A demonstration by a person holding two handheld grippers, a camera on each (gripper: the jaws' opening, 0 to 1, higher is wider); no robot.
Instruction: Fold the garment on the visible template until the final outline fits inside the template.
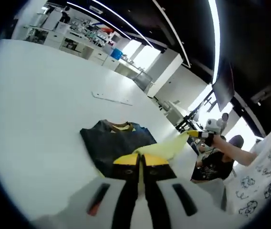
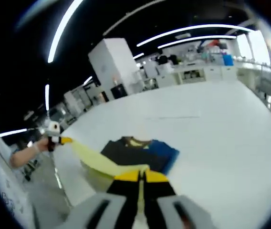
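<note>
Garment [image 1: 119, 140] partly lifted; both tools pinch its yellow edge.

A broad white table [image 1: 40, 109] lies bare around a dark folded garment [image 1: 114, 143], leaving wide passage to its far side and flanks. A thin pale strip [image 1: 111, 98] lies flat on the table well beyond the garment, a low obstacle. A yellow-green cloth [image 1: 166, 147] stretches taut in the air between the left tool [image 1: 139, 162] and the right tool [image 2: 139, 175], barring the near edge of the garment.
</note>
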